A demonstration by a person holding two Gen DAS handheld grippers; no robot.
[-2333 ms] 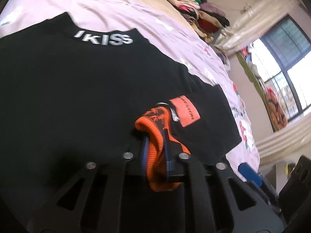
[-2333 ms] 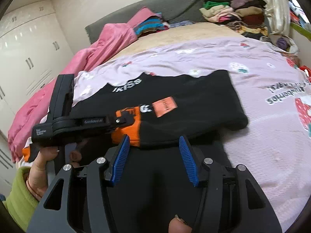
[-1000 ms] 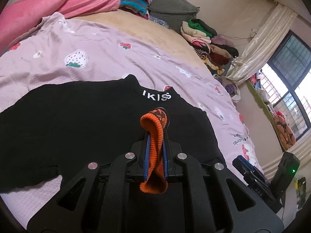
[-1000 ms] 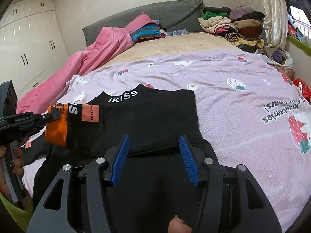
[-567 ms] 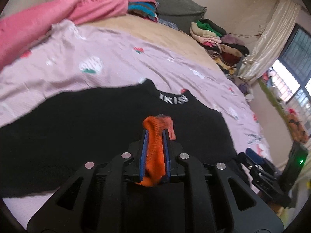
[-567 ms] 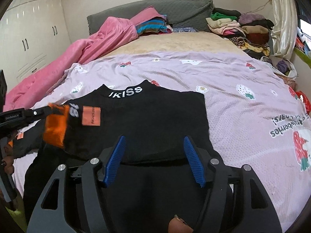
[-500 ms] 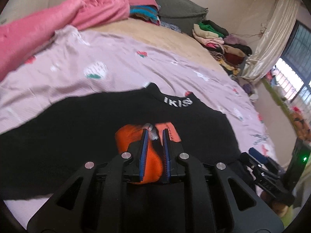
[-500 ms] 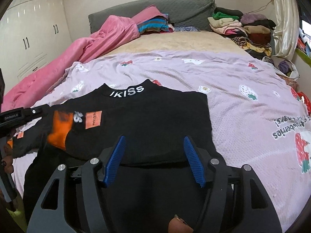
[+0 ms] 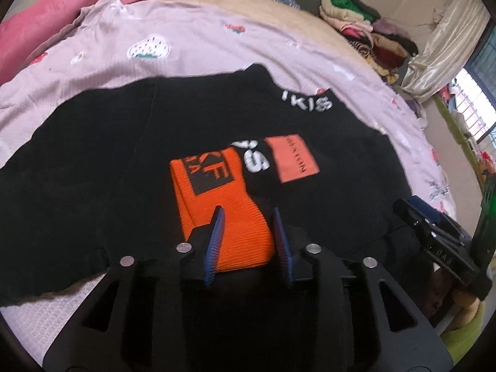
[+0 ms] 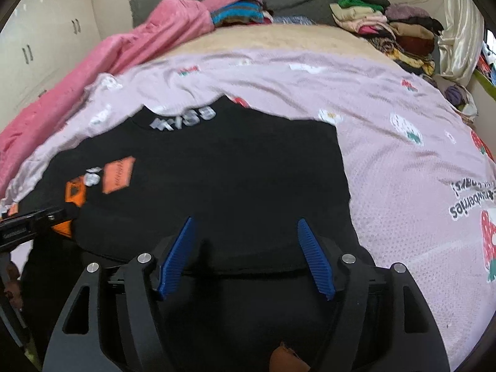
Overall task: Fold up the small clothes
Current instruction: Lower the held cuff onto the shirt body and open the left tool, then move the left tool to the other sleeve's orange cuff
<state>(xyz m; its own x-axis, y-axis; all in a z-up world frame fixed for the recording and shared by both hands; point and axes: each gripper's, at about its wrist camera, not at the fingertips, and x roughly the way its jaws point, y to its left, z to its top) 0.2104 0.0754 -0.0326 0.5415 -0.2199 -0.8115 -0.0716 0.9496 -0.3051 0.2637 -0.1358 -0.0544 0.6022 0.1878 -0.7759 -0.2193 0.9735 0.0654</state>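
Note:
A small black sweater [image 9: 93, 161] with a white-lettered collar lies flat on the pink bedspread; it also shows in the right wrist view [image 10: 235, 179]. One sleeve is folded across the body, its orange cuff [image 9: 223, 210] lying flat on the black cloth beside an orange patch [image 9: 293, 158]. My left gripper [image 9: 248, 214] is open, its blue pads on either side of the cuff without pinching it. My right gripper [image 10: 245, 226] is open and empty above the sweater's lower edge. The left gripper shows at the left edge of the right wrist view [image 10: 28, 221].
The pink strawberry-print bedspread [image 10: 403, 161] covers the bed. A pink blanket [image 10: 93, 71] is heaped at the far left. Stacks of folded clothes [image 10: 396, 31] sit at the far right by a curtain. White wardrobe doors [image 10: 37, 40] stand at the left.
My left gripper carried the orange cuff across the sweater, laid it down flat and opened. The sleeve now rests folded over the body. My right gripper stayed open.

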